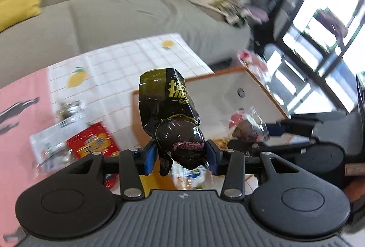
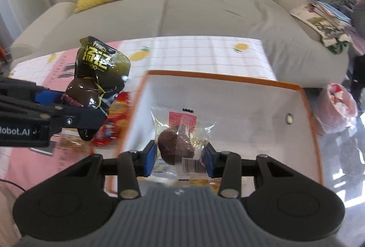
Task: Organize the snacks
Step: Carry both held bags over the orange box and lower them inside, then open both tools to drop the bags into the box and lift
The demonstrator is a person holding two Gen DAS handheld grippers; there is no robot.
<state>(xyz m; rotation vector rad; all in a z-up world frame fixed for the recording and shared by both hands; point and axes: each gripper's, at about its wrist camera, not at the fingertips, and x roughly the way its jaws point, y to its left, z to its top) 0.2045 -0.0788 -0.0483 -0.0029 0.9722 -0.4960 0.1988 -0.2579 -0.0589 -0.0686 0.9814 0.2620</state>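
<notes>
Through the left wrist camera, my left gripper (image 1: 181, 154) is clamped on a black-wrapped egg snack (image 1: 170, 114), the blue pads pinching the round, firm bulge at the bottom while the crinkly top of the pack stands free above. It hangs in the air in front of the white box (image 1: 230, 96) with the orange rim. Off to the right I see my right gripper (image 1: 262, 132) carrying a clear-wrapped snack (image 1: 247, 126). More packets, including a red packet (image 1: 91, 142), lie on the lemon-print tablecloth (image 1: 127, 64).

From the right wrist camera, my right gripper (image 2: 180, 154) is pinched on the clear-wrapped snack (image 2: 178, 142), holding it over the white box (image 2: 251, 110). The left gripper (image 2: 75, 107) with the black-wrapped egg snack (image 2: 100, 73) sits just left of the box rim.

Both items look light. I judge the film slick and crushable, so the solid lump inside is the sensible hold; gripping loose foil alone would risk slipping.
</notes>
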